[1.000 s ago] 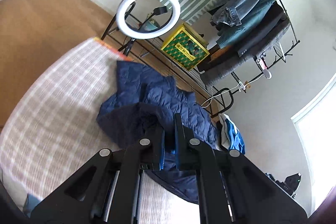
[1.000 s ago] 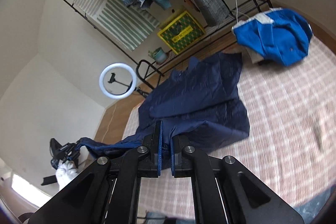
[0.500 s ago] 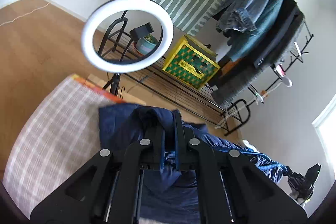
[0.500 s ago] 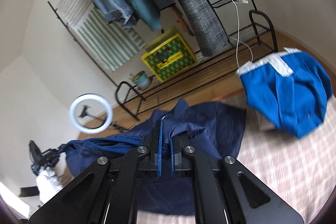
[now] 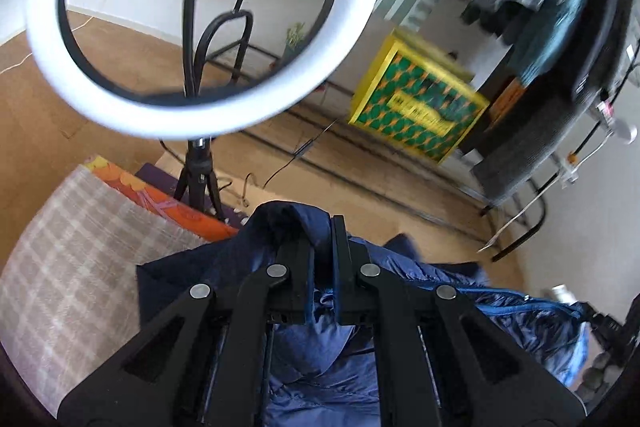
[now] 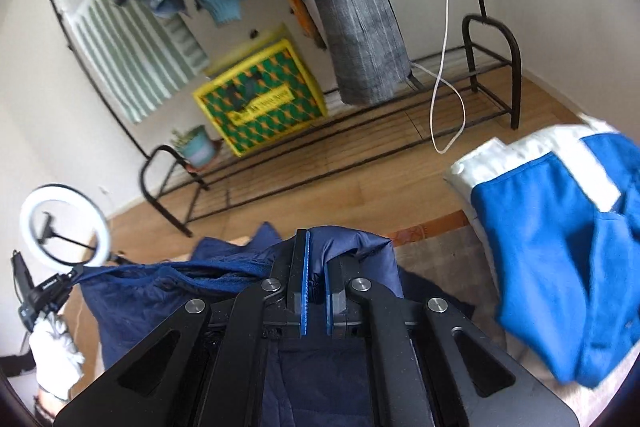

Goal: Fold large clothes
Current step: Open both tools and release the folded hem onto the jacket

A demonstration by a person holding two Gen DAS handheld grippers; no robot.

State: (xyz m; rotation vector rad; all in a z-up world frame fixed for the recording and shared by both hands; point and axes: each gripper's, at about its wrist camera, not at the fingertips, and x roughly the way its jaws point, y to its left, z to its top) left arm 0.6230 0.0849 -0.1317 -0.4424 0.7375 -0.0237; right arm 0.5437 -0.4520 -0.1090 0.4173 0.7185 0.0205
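Note:
A navy blue quilted jacket [image 5: 440,291] hangs stretched between my two grippers, lifted off the checked bed cover [image 5: 72,259]. My left gripper [image 5: 322,227] is shut on one edge of the jacket. My right gripper [image 6: 316,243] is shut on another edge of the same jacket [image 6: 168,291], whose fabric bunches over the fingertips. The left gripper also shows far left in the right wrist view [image 6: 44,295], with the jacket's hem taut toward it.
A ring light on a tripod [image 5: 160,99] stands very close ahead of the left gripper. A clothes rack [image 6: 352,131] with hanging garments and a yellow crate [image 6: 260,103] lines the wall. A bright blue and white garment [image 6: 560,259] lies on the bed at right.
Both grippers have risen and moved toward the rack, lifting the jacket off the bed. The ring light now looms much nearer to the left gripper.

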